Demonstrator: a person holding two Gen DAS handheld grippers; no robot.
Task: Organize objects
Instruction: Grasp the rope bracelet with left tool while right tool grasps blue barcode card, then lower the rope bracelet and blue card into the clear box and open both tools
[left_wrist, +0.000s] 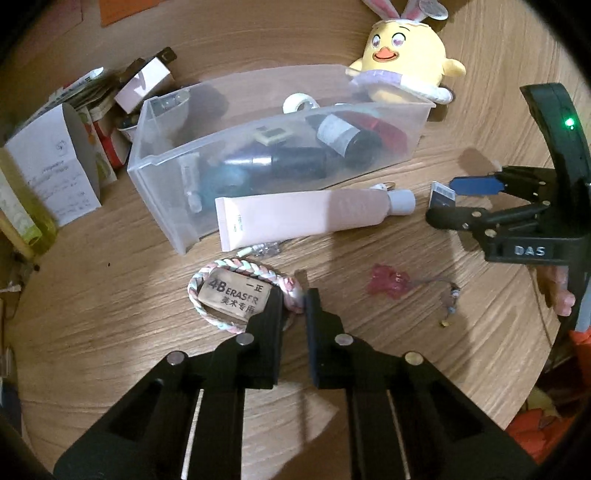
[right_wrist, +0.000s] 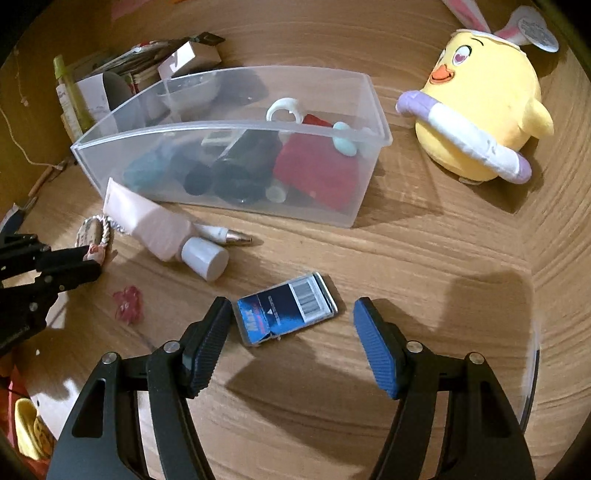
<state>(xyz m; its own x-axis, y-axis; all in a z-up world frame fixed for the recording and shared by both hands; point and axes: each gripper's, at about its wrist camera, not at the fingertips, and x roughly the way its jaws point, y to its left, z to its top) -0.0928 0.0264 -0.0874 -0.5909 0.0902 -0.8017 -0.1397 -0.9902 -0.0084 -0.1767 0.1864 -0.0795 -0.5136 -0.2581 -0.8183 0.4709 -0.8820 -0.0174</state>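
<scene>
A clear plastic bin (left_wrist: 159, 177) (right_wrist: 369, 110) on the wooden table holds several bottles and small items. In front of it lie a pink tube (left_wrist: 306, 214) (right_wrist: 155, 225), a 4B eraser (left_wrist: 232, 295) inside a braided bracelet (left_wrist: 291, 291), a pink charm (left_wrist: 389, 284) (right_wrist: 127, 304) and a blue card pack (right_wrist: 286, 308) (left_wrist: 441, 195). My left gripper (left_wrist: 293, 299) is shut on the bracelet's right side. My right gripper (right_wrist: 291, 321) is open, its pads on either side of the blue card pack, just short of it.
A yellow chick plush (left_wrist: 402, 62) (right_wrist: 484, 122) sits behind and right of the bin. Boxes and paper packets (left_wrist: 55, 166) crowd the table's left. A small white-and-gold trimmer (right_wrist: 225, 234) lies behind the tube's cap. A beaded charm string (left_wrist: 448, 306) trails from the pink charm.
</scene>
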